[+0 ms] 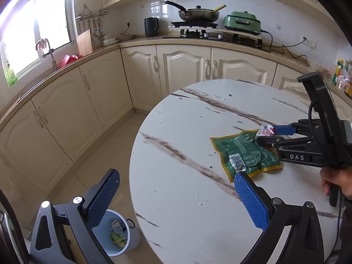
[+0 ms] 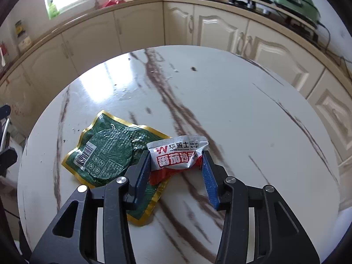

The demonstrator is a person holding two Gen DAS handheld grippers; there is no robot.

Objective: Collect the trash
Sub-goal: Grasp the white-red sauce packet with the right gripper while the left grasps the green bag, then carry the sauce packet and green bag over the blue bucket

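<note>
A white and red sauce sachet (image 2: 173, 151) sits crumpled between the blue pads of my right gripper (image 2: 176, 156), which is shut on it just over the round marble table (image 2: 231, 101). The sachet partly overlaps a flat green and gold packet (image 2: 105, 154) lying on the table. In the left wrist view the right gripper (image 1: 264, 135) grips the sachet (image 1: 266, 130) at the far edge of the green packet (image 1: 242, 151). My left gripper (image 1: 176, 173) stands wide open with nothing between its fingers. Its right fingertip (image 1: 239, 176) is at the packet's near corner.
A pale blue bin (image 1: 118, 233) with some trash inside stands on the floor by the table's left edge, below my left finger. Cream cabinets (image 1: 182, 66) and a counter with a stove and pan (image 1: 198, 15) run behind. A hand (image 1: 334, 182) holds the right gripper's handle.
</note>
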